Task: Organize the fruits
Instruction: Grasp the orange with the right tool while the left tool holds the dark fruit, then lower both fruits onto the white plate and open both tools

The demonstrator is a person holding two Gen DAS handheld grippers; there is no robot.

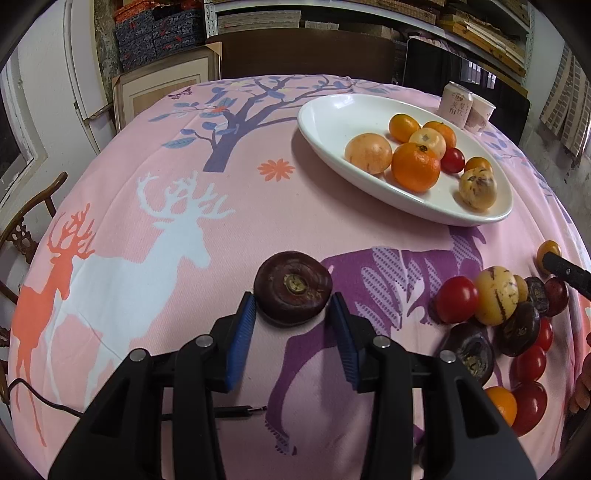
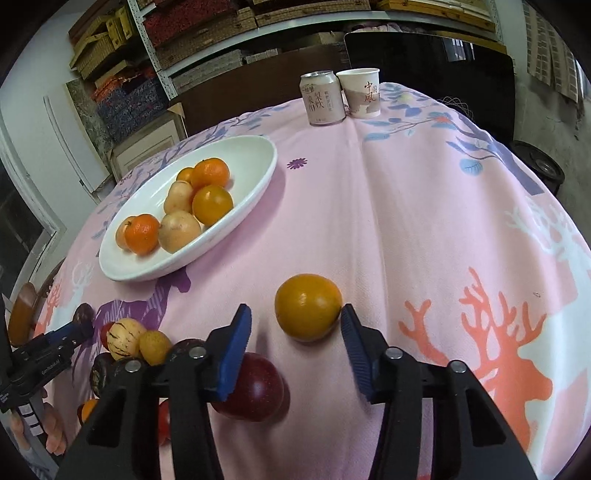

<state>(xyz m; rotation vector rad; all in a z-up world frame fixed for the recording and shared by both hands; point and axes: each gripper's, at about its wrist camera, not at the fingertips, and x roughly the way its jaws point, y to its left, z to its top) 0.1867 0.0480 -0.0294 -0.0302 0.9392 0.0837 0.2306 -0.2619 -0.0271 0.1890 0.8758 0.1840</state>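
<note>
Straddling one fruit each, two tongs [image 1: 293, 306] [image 2: 295, 317] gape.

This looks like a storeroom that is also used for eating. Metal shelves [image 2: 192, 44] along the wall are full of stacked woven baskets and patterned boxes [image 1: 159, 33]. In front stands a table with a pink deer tablecloth [image 2: 424, 221] and a wooden chair [image 1: 26, 225] beside it.

One white plate [image 2: 258, 177], one can [image 2: 322, 98], one paper cup [image 2: 361, 92] (fruit pile too overlapped to count).
</note>
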